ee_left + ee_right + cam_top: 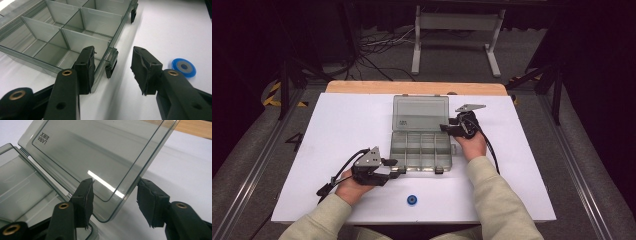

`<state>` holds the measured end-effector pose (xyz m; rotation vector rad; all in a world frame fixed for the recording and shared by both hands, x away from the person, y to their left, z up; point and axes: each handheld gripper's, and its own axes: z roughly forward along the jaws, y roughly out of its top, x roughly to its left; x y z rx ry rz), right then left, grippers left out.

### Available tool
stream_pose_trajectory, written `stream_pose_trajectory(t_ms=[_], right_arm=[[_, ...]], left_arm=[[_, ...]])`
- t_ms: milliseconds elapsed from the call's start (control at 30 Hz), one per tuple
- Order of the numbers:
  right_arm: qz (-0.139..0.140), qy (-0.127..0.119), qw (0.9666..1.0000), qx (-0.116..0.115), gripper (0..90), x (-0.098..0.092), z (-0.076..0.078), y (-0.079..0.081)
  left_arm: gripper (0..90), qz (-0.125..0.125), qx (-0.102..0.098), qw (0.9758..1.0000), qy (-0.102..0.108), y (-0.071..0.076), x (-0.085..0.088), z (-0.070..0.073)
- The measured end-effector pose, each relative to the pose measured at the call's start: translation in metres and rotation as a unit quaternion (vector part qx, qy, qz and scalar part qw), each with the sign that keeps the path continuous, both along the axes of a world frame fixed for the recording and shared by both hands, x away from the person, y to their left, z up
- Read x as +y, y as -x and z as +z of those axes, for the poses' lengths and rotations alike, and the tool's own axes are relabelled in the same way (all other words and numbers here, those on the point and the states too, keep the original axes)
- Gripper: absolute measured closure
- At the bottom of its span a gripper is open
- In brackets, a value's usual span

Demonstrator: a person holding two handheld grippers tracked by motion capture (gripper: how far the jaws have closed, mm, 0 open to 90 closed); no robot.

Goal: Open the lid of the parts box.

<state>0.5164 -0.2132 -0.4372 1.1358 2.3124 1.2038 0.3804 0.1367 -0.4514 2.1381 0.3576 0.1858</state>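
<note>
Left gripper (112, 72) jaws apart, straddling box (421, 150) front wall at latch (111, 65), gripping nothing. Right gripper (113, 202) jaws spread around corner of lid (100, 157), unclamped. Lid half raised; compartments empty. Blue disc (413, 200) loose on table (337, 130); probably unloaded yet.

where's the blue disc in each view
High view: the blue disc lies on the white table near its front edge, between the person's forearms, in front of the open organiser box.
Left gripper view: the disc is at right, just beyond the right-hand jaw of the left tongs, on the table beside the box.
Right gripper view: not in it.
Shared landmark: the grey clear organiser box with its raised lid.
</note>
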Motion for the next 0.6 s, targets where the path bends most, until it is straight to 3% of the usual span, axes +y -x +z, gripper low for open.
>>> stream_pose_trajectory(t_ms=[400, 600], right_arm=[[-0.007, -0.011, 0.9998, 0.014, 42.3, -0.002, 0.000, 0.000], [-0.010, -0.006, 0.9999, 0.012, 37.5, -0.004, 0.011, 0.008]], left_arm=[[53.1, -0.001, -0.001, 1.0000, -0.002, 0.000, 0.000, 0.000], [49.8, -0.001, -0.009, 0.9999, -0.009, 0.002, 0.001, 0.002]])
